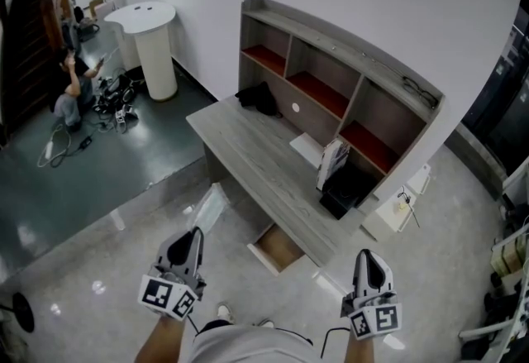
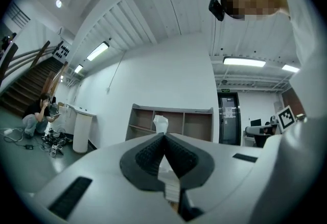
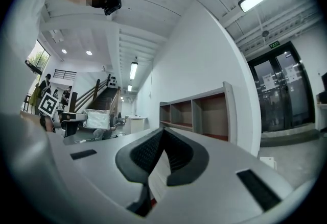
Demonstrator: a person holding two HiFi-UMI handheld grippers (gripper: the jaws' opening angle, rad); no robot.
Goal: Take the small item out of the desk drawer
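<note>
At the left, our left gripper (image 1: 196,231) has its jaws clamped on a small translucent white plastic packet (image 1: 211,206). The packet sticks out past the tips, in the air over the pale glossy floor (image 1: 99,254), left of the open wooden drawer (image 1: 277,247) under the grey wood-grain bench (image 1: 248,150). Farther right, our right gripper (image 1: 369,255) hangs with its jaws together, empty, to the right of the drawer.

light: bright, ceiling tubes (image 2: 244,61) | glare: glossy floor (image 1: 74,270) | edges: fisheye, dark vignette | focus: sharp
</note>
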